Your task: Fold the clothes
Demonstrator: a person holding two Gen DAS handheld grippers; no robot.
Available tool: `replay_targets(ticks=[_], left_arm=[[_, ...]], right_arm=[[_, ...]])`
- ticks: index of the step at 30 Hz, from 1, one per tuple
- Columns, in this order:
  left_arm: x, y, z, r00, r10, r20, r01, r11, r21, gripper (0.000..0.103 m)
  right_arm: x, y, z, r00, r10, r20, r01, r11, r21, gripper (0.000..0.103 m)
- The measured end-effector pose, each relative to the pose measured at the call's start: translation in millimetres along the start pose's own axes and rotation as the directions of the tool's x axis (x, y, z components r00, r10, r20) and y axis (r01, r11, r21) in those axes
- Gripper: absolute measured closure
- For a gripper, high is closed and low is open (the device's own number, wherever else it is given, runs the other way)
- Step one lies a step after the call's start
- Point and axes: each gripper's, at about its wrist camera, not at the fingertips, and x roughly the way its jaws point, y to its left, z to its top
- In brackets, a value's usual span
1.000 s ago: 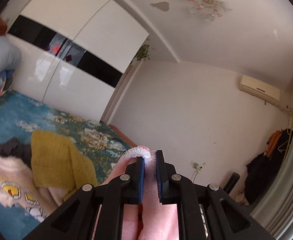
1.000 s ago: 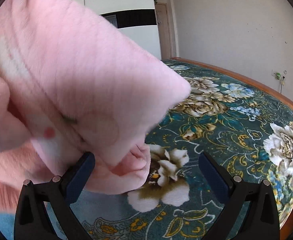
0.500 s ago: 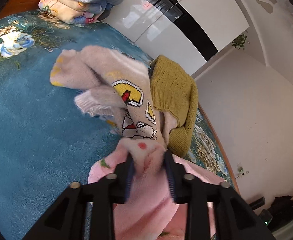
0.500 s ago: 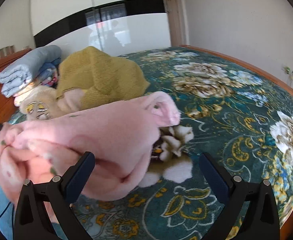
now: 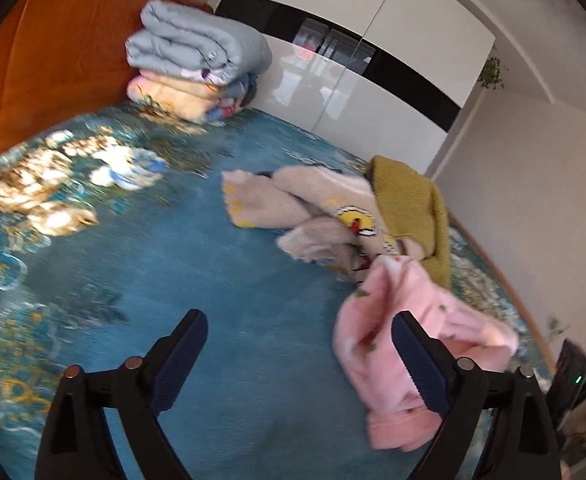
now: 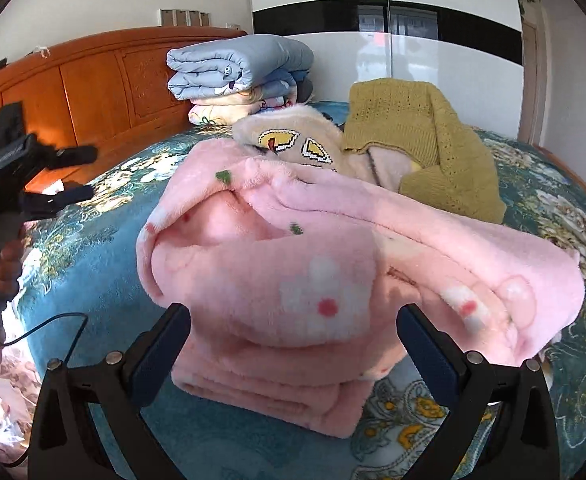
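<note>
The pink fleece garment (image 6: 333,280) lies bunched in thick folds on the teal floral bedspread (image 5: 173,240), its near folded edge just in front of the right gripper (image 6: 293,344), whose fingers stand spread wide with the bundle's rounded front bulging toward the gap between them; whether a pad touches the fleece cannot be told. In the left wrist view the same pink garment sits at the lower right, partly behind the right-hand finger of the left gripper (image 5: 299,356), which is also spread wide and holds nothing. Ahead and to the left of that gripper the bedspread lies open in a broad plain blue stretch, running to the orange wooden headboard (image 5: 53,52). Behind the pink garment, touching it, lie a beige fuzzy sweater (image 5: 317,208) with a yellow cartoon patch and a mustard knit sweater (image 5: 409,204) draped over its far side. Against the headboard sits a stack of folded quilts (image 5: 197,64), the grey-blue one on top. Beyond the bed's far edge stands a glossy white wardrobe (image 5: 373,80) with a black band. In the right wrist view the left gripper shows at the left edge, held in the person's hand (image 6: 3,260), with a thin cable trailing below. No readable writing or brand shows on any cloth.
</note>
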Motion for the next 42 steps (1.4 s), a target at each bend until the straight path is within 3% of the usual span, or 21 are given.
replay_targets(ticks=[1, 3, 5, 9, 12, 17, 19, 22, 24, 26, 32, 35, 37, 40, 42], left_arm=[[-7.8, 0.2, -6.1, 0.999, 0.033, 0.007, -0.033, 0.999, 0.032, 0.000], [-23.3, 0.7, -18.2, 0.995, 0.099, 0.023, -0.101, 0.990, 0.094, 0.000], [-38.8, 1.2, -30.3, 0.986, 0.163, 0.044, -0.168, 0.974, 0.155, 0.000], [-8.3, -37.2, -61.7, 0.995, 0.085, -0.042, -0.072, 0.966, 0.247, 0.000], [7.5, -74.2, -76.4, 0.996, 0.059, -0.064, -0.033, 0.937, 0.348, 0.000], [41.2, -111.7, -95.5, 0.988, 0.054, -0.147, 0.013, 0.906, 0.422, 0.000], [52.6, -112.6, -99.4, 0.982, 0.048, -0.181, 0.025, 0.923, 0.385, 0.000], [65.2, -102.2, -100.1, 0.968, 0.008, -0.251, 0.058, 0.965, 0.255, 0.000], [74.1, -92.4, -101.5, 0.951, -0.055, -0.304, 0.100, 0.986, 0.134, 0.001], [83.0, -86.1, -102.9, 0.929, -0.132, -0.346, 0.147, 0.989, 0.017, 0.001], [112.3, -113.0, -102.9, 0.847, -0.360, -0.391, 0.306, 0.932, -0.195, 0.001], [140.9, -135.0, -100.0, 0.791, -0.459, -0.404, 0.362, 0.884, -0.294, 0.003], [157.2, -149.1, -100.8, 0.774, -0.477, -0.417, 0.366, 0.874, -0.320, 0.008], [180.1, -167.8, -105.2, 0.759, -0.471, -0.450, 0.342, 0.876, -0.340, 0.025], [191.2, -174.1, -110.8, 0.740, -0.486, -0.465, 0.327, 0.864, -0.384, 0.043]], right_arm=[[5.1, -0.4, 2.5, 1.000, 0.003, -0.012, -0.003, 1.000, 0.019, 0.027], [11.7, -1.8, 5.4, 0.999, 0.005, -0.031, -0.003, 0.998, 0.064, 0.064], [4.8, -7.5, 9.0, 0.998, 0.053, -0.016, -0.050, 0.992, 0.119, 0.090], [-41.0, -31.9, 34.4, 0.995, 0.027, 0.098, -0.045, 0.981, 0.191, 0.091], [-93.3, -61.2, 57.4, 0.979, -0.032, 0.200, -0.015, 0.973, 0.230, 0.091], [-164.6, -120.0, 79.7, 0.931, -0.237, 0.279, 0.157, 0.947, 0.279, 0.092], [-179.9, -148.8, 84.3, 0.900, -0.353, 0.257, 0.272, 0.914, 0.301, 0.092], [-200.6, -195.2, 80.1, 0.823, -0.527, 0.215, 0.429, 0.823, 0.373, 0.092], [-204.7, -216.8, 74.8, 0.757, -0.632, 0.166, 0.540, 0.747, 0.388, 0.092], [-203.9, -232.1, 65.7, 0.720, -0.683, 0.125, 0.605, 0.705, 0.370, 0.091], [-180.9, -268.7, 20.1, 0.772, -0.635, 0.012, 0.582, 0.715, 0.388, 0.091], [-183.1, -275.9, 4.9, 0.784, -0.621, -0.005, 0.570, 0.716, 0.403, 0.091], [-186.0, -278.4, -2.8, 0.789, -0.614, -0.012, 0.565, 0.718, 0.406, 0.091], [-192.2, -275.7, -9.8, 0.791, -0.612, -0.013, 0.568, 0.726, 0.388, 0.090], [-192.5, -276.0, -14.7, 0.791, -0.611, -0.018, 0.572, 0.730, 0.375, 0.090]])
